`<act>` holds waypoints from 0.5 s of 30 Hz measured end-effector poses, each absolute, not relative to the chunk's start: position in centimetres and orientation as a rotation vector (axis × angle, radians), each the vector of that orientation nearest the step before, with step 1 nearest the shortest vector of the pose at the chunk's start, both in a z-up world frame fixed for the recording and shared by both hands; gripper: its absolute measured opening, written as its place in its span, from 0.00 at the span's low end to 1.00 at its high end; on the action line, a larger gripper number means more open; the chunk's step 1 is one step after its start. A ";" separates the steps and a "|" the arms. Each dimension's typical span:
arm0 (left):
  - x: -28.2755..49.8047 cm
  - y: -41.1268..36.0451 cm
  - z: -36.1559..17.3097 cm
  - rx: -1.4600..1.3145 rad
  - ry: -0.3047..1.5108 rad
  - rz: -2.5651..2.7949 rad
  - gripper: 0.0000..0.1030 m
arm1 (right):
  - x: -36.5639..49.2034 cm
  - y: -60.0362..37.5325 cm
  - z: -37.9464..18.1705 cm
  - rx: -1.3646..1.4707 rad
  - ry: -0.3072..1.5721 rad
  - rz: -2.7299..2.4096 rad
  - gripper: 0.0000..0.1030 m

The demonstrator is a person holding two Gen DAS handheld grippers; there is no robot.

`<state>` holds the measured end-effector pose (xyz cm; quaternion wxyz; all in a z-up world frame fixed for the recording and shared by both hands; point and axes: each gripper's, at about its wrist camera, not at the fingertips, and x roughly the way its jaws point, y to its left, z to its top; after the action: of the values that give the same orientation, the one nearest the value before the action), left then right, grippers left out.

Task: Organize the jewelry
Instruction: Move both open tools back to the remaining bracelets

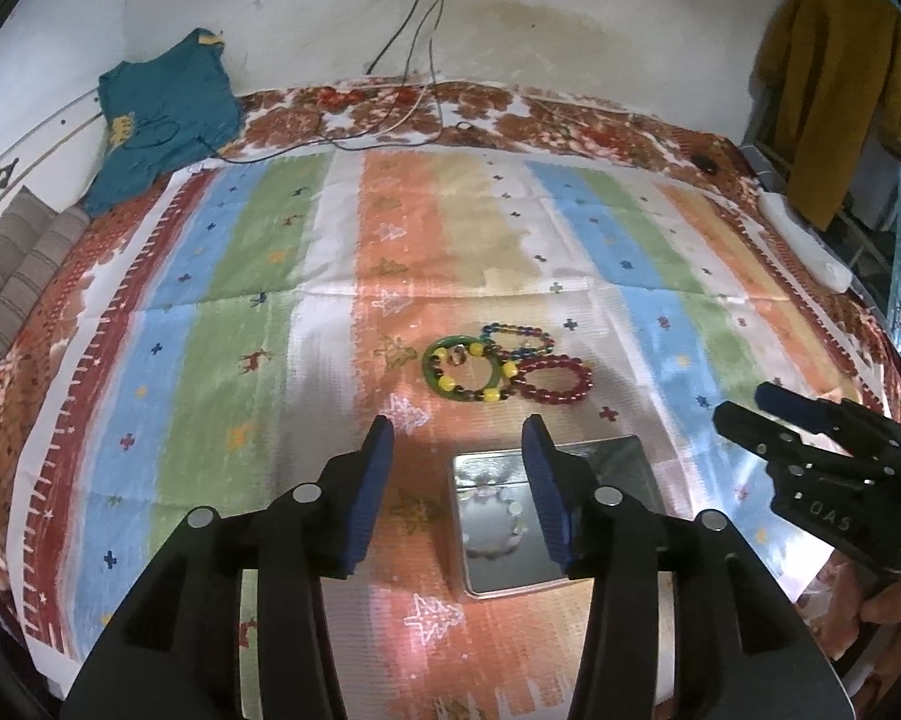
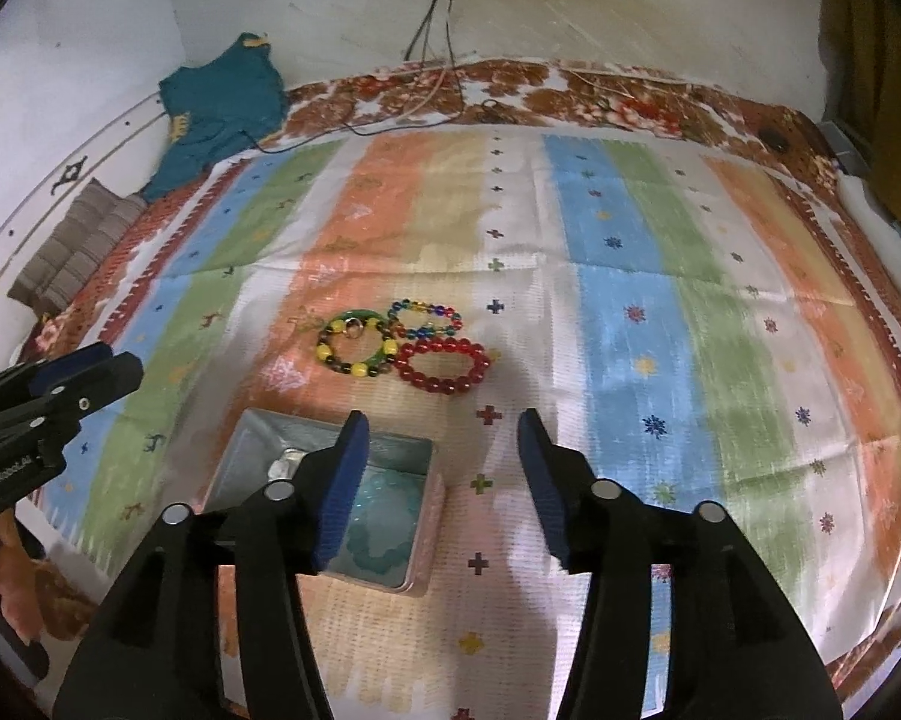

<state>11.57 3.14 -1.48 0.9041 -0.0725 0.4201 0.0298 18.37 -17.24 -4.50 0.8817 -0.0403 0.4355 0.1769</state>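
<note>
Three bracelets lie together on the striped cloth: a green bangle with a yellow-and-dark bead bracelet point(image 1: 463, 374) point(image 2: 357, 343), a multicoloured bead bracelet point(image 1: 519, 340) point(image 2: 427, 319) and a red bead bracelet point(image 1: 555, 380) point(image 2: 444, 365). A square metal tin point(image 1: 630, 456) point(image 2: 252, 450) sits nearer, open, with a pale bead bracelet point(image 1: 493, 525) point(image 2: 384, 525) inside. My left gripper point(image 1: 459, 438) is open and empty above the tin's near side. My right gripper point(image 2: 441, 432) is open and empty, just right of the tin; it also shows in the left wrist view point(image 1: 744, 408).
The striped cloth point(image 1: 258, 312) covers a floral bedspread point(image 2: 630, 108). A teal garment point(image 1: 162, 120) and grey pillows point(image 1: 18, 276) lie at the far left. Cables point(image 1: 414, 90) run down from a wall socket. Clothes point(image 1: 834, 102) hang at the right, with a white object point(image 1: 804, 240) below.
</note>
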 end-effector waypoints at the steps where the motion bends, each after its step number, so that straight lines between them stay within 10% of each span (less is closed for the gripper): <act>1: 11.8 3.2 -1.7 -0.145 0.875 0.070 0.47 | 18.6 -17.3 -4.5 -0.086 0.909 0.364 0.54; 15: 16.6 4.3 -5.2 -0.132 1.006 0.153 0.61 | 22.5 -16.7 -6.8 -0.115 0.979 0.299 0.74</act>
<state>16.60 4.35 -5.23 0.8714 -0.0629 0.4810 0.0731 22.53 -16.69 -6.81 0.8704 -0.0551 0.4679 0.1428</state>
